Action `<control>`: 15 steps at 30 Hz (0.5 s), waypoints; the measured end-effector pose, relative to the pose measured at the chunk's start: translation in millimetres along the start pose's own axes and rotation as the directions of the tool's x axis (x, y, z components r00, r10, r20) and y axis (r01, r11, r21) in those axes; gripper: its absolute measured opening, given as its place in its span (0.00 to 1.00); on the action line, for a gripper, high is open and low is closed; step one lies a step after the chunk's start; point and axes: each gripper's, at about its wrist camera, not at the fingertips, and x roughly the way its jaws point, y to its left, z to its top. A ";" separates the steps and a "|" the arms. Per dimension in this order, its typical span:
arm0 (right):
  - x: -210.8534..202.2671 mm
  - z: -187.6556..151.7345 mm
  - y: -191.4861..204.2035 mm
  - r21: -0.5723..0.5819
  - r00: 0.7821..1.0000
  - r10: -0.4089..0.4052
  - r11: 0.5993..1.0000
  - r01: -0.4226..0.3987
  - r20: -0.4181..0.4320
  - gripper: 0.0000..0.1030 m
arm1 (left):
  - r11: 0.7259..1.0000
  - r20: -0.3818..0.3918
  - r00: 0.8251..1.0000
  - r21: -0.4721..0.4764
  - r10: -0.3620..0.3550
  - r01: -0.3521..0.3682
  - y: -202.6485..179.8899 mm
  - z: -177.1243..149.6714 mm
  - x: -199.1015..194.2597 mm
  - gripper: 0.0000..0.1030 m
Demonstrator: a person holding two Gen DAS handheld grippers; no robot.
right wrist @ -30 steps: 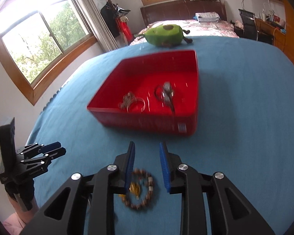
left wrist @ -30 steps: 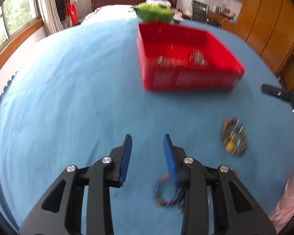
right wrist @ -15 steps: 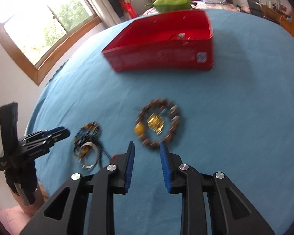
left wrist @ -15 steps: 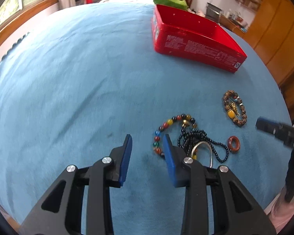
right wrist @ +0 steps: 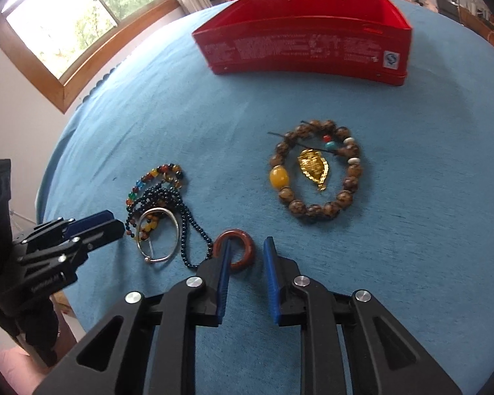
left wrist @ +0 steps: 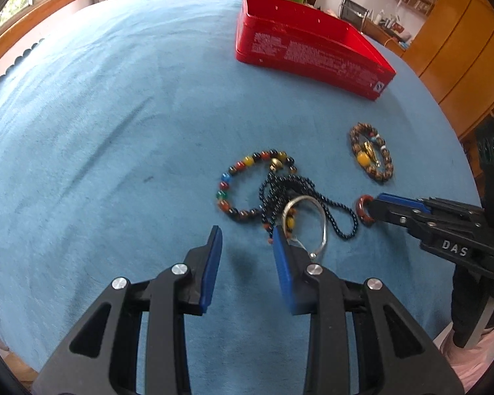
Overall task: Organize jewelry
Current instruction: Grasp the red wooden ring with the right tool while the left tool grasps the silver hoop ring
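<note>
Right wrist view: right tongs (right wrist: 245, 253) closing around the red ring (right wrist: 234, 250) at 6 o'clock, not yet gripped.
Left tongs (left wrist: 247, 245) narrow, empty. Risk: black bead necklace (right wrist: 184, 227) touching ring may snag.

Black gripper frames (left wrist: 247, 253) (right wrist: 245, 260) – blue pads, silver screws, white "DAS" lettering.

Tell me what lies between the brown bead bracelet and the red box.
Nothing: in the right wrist view only bare blue cloth lies between the brown bead bracelet and the red box.
</note>
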 end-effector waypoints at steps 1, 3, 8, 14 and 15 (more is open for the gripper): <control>2.3 0.2 2.0 -0.009 1.000 -0.014 1.000 0.014 -0.001 0.18 | 1.000 -0.007 1.000 0.005 0.008 -0.008 -2.4 -0.4 2.3 0.30; 4.1 0.6 5.6 -0.028 0.999 -0.034 0.999 0.034 0.004 0.18 | 1.000 -0.020 1.000 0.004 0.012 -0.012 -5.0 -0.6 6.8 0.30; 4.6 1.5 5.9 -0.035 1.000 -0.029 0.999 0.029 0.003 0.17 | 0.999 -0.032 0.999 0.019 0.034 -0.033 -14.6 0.3 13.6 0.30; 3.3 0.9 0.9 -0.026 1.000 0.005 1.000 -0.005 0.005 0.16 | 0.999 -0.055 0.998 -0.041 -0.024 0.022 -10.8 1.5 7.9 0.30; 3.3 1.0 0.2 -0.026 1.000 0.008 1.000 -0.008 0.004 0.16 | 0.999 -0.057 0.998 -0.046 -0.031 0.029 -11.7 1.5 6.2 0.30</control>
